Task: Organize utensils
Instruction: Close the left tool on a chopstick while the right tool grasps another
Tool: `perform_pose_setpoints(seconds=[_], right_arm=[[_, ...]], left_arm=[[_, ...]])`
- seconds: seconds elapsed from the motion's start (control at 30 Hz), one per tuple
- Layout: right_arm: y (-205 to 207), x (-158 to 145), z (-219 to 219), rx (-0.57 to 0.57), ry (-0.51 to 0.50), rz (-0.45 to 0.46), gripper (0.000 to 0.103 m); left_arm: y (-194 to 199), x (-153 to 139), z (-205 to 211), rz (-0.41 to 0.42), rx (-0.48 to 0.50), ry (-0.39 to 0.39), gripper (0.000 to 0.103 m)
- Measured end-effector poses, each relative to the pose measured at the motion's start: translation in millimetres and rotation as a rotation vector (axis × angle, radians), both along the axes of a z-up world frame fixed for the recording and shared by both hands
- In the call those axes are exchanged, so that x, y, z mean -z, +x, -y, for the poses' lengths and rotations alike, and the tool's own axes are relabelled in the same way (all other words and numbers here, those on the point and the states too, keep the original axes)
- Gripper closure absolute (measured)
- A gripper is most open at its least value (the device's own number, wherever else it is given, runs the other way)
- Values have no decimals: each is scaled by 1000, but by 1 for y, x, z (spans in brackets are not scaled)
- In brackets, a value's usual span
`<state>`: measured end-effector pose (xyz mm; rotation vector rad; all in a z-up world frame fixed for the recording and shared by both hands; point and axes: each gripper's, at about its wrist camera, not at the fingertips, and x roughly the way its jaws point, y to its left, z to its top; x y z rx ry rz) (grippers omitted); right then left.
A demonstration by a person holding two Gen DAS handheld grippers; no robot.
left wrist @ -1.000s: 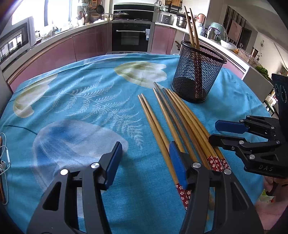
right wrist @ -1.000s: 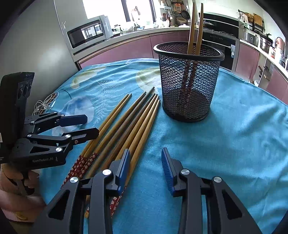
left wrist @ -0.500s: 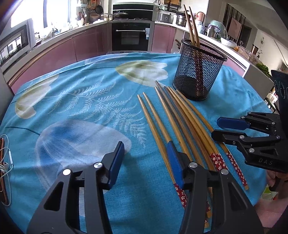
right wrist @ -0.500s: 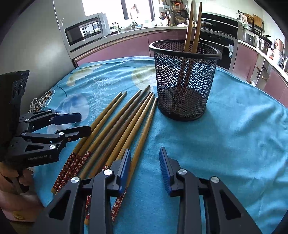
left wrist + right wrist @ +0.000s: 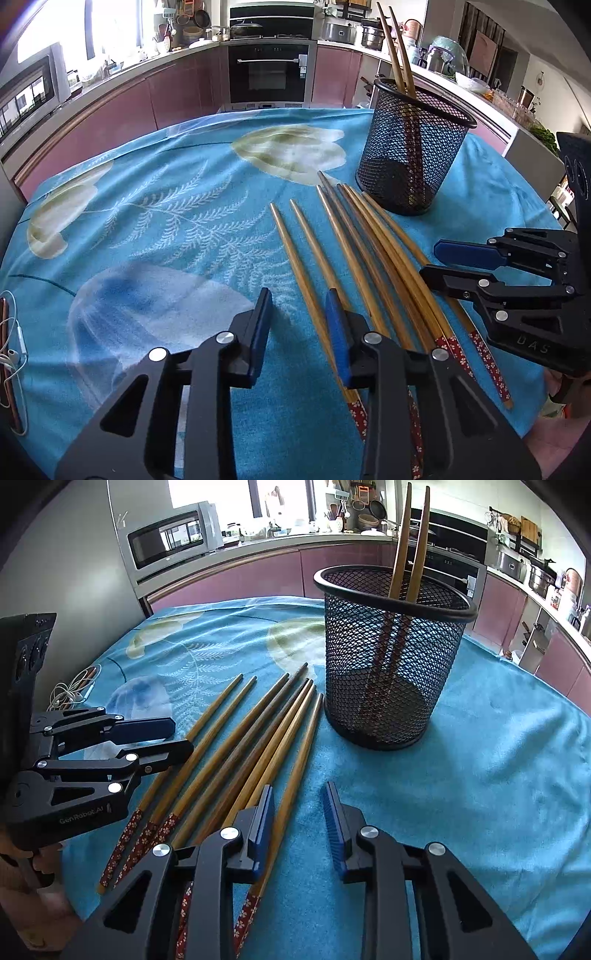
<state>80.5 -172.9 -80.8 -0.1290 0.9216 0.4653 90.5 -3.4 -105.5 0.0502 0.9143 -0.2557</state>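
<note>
Chopsticks (image 5: 354,258), long tapered bamboo ones with red flower-printed grips, lie loose on the round table under a turquoise cloth printed with ferns and pale tulips (image 5: 166,206); their decorated ends reach toward the near edge where the person stands, and their thin tips fan toward the black wire-mesh holder (image 5: 413,155). That cup stands upright nearer the far side of the table, just beyond the tips, and already carries two upright chopsticks (image 5: 410,535) leaning against its rim, so I would guess the rest are laid out this way to be lifted by the thick end and dropped in tip-up. The left gripper (image 5: 299,328), black with blue pads, hangs over the leftmost sticks of the bundle; its jaws have just been closing but stand apart, with one stick passing under the right pad and nothing pinched that I can see. The right gripper (image 5: 295,812) hovers at the other flank of the bundle; its jaws too have just been narrowing, apart with bare cloth in the gap, and the outermost stick runs beneath its left pad. Each seems placed to take a stick from its own side so the two do not cross. The wood looks smooth and slightly bowed, some sticks overlapping, which may make singling one out fiddly. White earphone cables (image 5: 14,354) lie at the table's left edge.
</note>
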Motion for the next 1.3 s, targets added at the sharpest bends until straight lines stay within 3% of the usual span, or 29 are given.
perform_pose_setpoints(seconds=[0.1, 0.2, 0.33, 0.5, 0.67, 0.87, 0.97, 1.03, 1.1, 1.17, 1.3], right_arm=[[2, 0, 4, 7, 23, -15, 89], [3, 0, 8, 14, 54, -34, 95], [5, 1, 17, 29, 107, -60, 96], [2, -4, 23, 32, 143, -58, 97], [-5, -9, 18, -12, 143, -44, 97], [-3, -4, 12, -28, 118, -66, 97], [-1, -2, 11, -31, 100, -72, 96], [-1, -1, 9, -37, 87, -66, 96], [0, -1, 8, -41, 79, -61, 96], [0, -2, 7, -42, 76, -57, 96], [-2, -4, 9, -41, 94, -46, 97]], left_arm=[[4, -1, -1, -8, -14, -17, 91], [6, 0, -3, -15, -29, -44, 92], [6, 0, -6, -16, -51, -66, 95], [2, -4, -12, -11, -67, -100, 95], [-8, -8, -7, -14, 8, -132, 96], [-13, -5, 6, -24, 72, -106, 96], [-12, -3, 6, -26, 74, -95, 89], [-10, -1, 5, -30, 76, -87, 79], [-7, 2, 5, -44, 79, -91, 77], [-6, 2, 7, -41, 86, -77, 78], [-5, 1, 9, -44, 86, -89, 92]])
